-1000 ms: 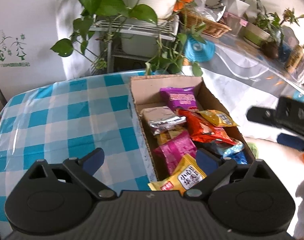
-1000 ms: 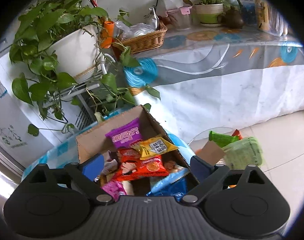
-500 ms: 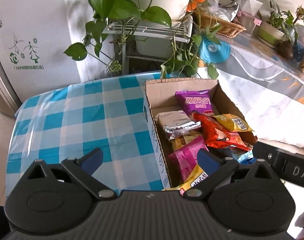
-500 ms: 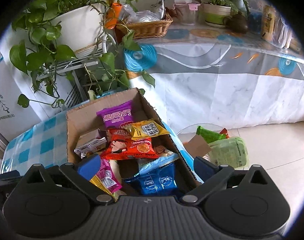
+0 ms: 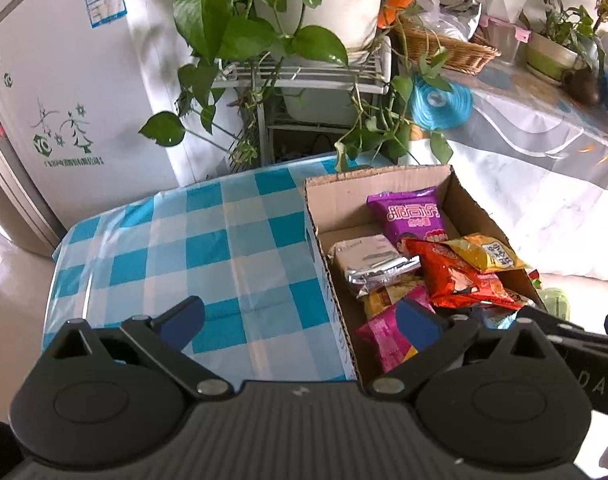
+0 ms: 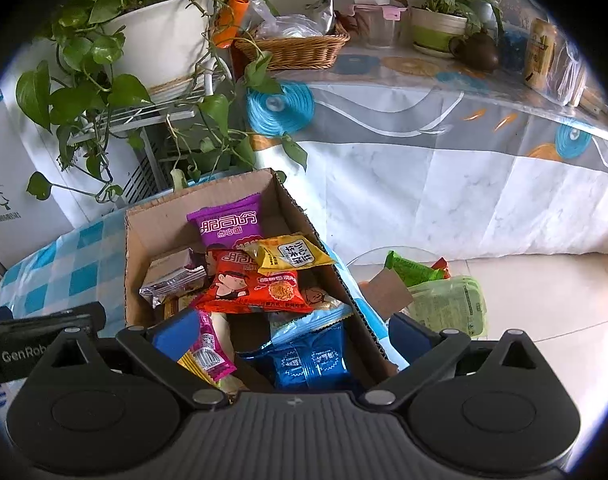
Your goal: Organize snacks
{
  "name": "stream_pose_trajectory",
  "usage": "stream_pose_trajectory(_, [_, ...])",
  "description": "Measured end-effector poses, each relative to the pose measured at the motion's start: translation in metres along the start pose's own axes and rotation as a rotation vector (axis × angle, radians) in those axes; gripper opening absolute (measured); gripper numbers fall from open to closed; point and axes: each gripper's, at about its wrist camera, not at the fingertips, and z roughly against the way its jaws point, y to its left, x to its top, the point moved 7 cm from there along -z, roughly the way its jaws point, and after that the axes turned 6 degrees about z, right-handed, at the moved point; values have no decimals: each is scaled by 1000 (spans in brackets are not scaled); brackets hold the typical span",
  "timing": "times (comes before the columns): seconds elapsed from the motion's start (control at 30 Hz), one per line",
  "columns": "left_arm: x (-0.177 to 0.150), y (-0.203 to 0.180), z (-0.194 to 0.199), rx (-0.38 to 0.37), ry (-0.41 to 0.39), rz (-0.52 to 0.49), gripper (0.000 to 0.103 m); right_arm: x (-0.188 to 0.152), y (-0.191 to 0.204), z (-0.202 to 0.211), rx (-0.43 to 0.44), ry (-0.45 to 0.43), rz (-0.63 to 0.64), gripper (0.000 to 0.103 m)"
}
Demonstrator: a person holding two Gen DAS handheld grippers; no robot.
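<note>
An open cardboard box (image 5: 378, 178) (image 6: 143, 220) stands on the checked table and holds several snack packets. Among them are a purple packet (image 5: 412, 216) (image 6: 231, 226), a red one (image 5: 460, 276) (image 6: 255, 288), a yellow one (image 5: 488, 252) (image 6: 287, 256), a silver one (image 5: 372, 264) (image 6: 171, 276), a pink one (image 5: 384, 336) and a blue one (image 6: 308, 360). My left gripper (image 5: 299, 318) hovers open astride the box's left wall and holds nothing. Above the near end of the box my right gripper (image 6: 291, 330) is wide open, clear of the packets.
The blue-and-white checked tablecloth (image 5: 183, 248) is bare left of the box. Behind stand a plant rack (image 5: 304, 76), a white fridge (image 5: 55, 80) and a long cloth-covered table (image 6: 424, 160). A clear bin with green packets (image 6: 444, 300) sits on the floor at the right.
Both views have swung slightly, and the box now sits further right in the left view. The right gripper's jaws have spread a little wider. No packet has moved.
</note>
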Motion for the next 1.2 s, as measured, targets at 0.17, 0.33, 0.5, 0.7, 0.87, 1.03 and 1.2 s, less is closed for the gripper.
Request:
stream_pose_trajectory(0.17, [4,-1,2,12,-21,-25,102,1,0,-1,-1,1,2,103])
stream_pose_trajectory(0.33, [6,-1,3,4,-32,-29,102,2,-1,-2,-5,2,2,103])
stream_pose_trajectory(0.5, [8,-1,2,0,-24,-34,102,2,-1,-2,-5,1,4,103])
stream_pose_trajectory(0.7, [10,-1,3,-3,-30,-53,102,3,-2,-2,-3,1,2,103])
stream_pose_trajectory(0.87, [12,-1,4,5,-35,-69,102,3,0,-4,0,4,6,103])
stream_pose_trajectory(1.03, [13,3,2,7,-33,-87,102,3,3,-4,0,6,18,103])
stream_pose_trajectory(1.2, [14,9,3,14,-41,-96,102,4,11,-6,12,6,24,103])
